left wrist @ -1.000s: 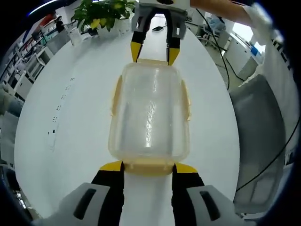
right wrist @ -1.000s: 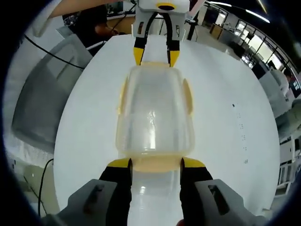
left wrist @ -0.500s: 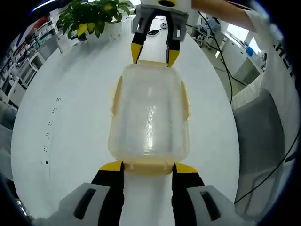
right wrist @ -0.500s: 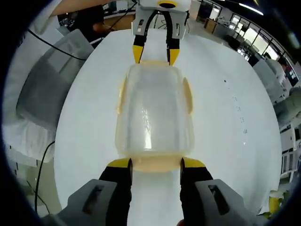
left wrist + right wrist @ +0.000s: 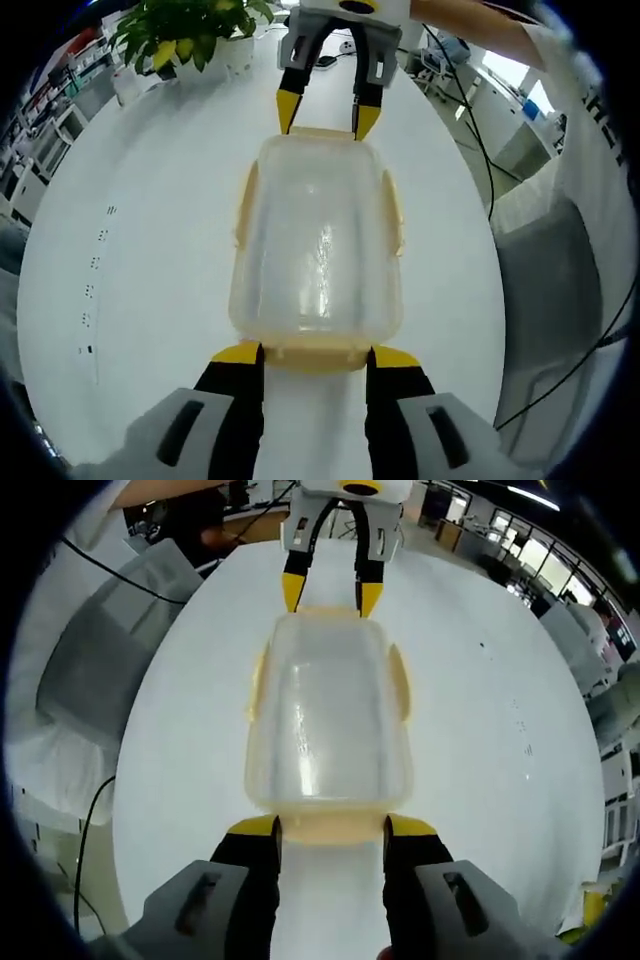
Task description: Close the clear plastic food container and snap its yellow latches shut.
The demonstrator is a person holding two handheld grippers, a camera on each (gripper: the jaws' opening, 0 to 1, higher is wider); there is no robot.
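The clear food container [image 5: 318,250] sits mid-frame on the white tabletop [image 5: 140,250], lid on. The left tongs [image 5: 314,358] and right tongs [image 5: 330,828] stand open, bracketing the end latches at opposite ends, gripping nothing. Light, smooth, slightly flexible plastic, probably; press at the yellow latches [image 5: 393,215].

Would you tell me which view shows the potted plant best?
The left gripper view: the plant stands at the table's far edge, leaves and white pot visible. The right gripper view faces the other way, towards a chair.
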